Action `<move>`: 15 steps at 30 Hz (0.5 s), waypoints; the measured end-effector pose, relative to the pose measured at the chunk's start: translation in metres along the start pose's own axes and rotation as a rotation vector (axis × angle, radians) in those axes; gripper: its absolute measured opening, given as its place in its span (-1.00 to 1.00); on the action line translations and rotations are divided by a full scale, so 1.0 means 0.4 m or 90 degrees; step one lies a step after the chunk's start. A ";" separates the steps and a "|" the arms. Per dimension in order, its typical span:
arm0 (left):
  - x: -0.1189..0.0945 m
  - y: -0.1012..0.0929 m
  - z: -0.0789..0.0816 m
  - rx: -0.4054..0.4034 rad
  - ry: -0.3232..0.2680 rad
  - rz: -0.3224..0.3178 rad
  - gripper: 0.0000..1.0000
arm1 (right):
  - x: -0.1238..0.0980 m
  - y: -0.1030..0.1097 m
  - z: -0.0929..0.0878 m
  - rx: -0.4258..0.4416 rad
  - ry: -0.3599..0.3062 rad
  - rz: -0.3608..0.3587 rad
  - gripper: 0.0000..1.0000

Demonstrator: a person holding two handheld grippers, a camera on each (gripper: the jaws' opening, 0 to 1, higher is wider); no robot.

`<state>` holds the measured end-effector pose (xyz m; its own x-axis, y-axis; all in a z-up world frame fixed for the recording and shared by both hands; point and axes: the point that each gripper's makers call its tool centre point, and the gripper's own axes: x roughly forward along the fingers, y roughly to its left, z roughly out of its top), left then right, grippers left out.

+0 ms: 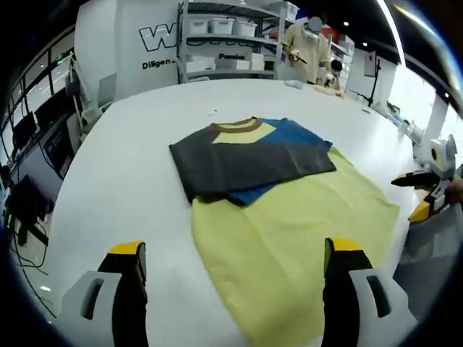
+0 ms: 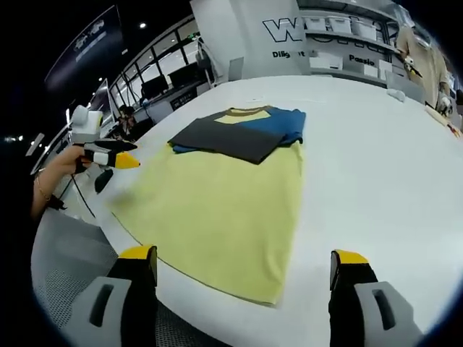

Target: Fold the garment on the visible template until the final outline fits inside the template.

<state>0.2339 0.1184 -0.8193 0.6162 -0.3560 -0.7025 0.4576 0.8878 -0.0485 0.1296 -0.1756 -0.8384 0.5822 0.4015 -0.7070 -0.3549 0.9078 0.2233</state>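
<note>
I hold my left gripper and right gripper level, jaws spread, gripping nothing. Ahead of both, the shirt lies partly folded on the table.

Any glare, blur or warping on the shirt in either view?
Left gripper view: shirt sharp and evenly lit, no glare; fisheye bows the table edge; a ceiling strip light is blown out. Right gripper view: shirt sharp, table bright but readable.
</note>
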 end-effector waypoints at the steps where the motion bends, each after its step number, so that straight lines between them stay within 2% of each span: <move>1: -0.003 0.001 -0.006 -0.001 0.003 0.001 0.98 | 0.000 0.000 -0.002 -0.005 0.003 -0.003 0.98; 7: -0.046 -0.028 -0.065 -0.040 0.020 -0.006 0.92 | -0.002 -0.002 -0.014 -0.006 0.023 -0.003 0.85; 8: -0.054 -0.038 -0.078 -0.072 0.021 -0.008 0.88 | -0.002 -0.001 -0.012 0.002 0.021 -0.003 0.82; 11: -0.065 -0.050 -0.101 -0.061 0.030 -0.006 0.86 | -0.005 0.000 -0.004 0.006 0.011 0.000 0.79; 15: -0.087 -0.062 -0.132 -0.068 0.044 0.015 0.77 | -0.006 0.007 -0.010 -0.003 0.020 0.001 0.74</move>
<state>0.1673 0.1242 -0.8310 0.5787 -0.3165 -0.7516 0.3704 0.9231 -0.1035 0.1243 -0.1747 -0.8388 0.5579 0.3993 -0.7276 -0.3599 0.9063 0.2214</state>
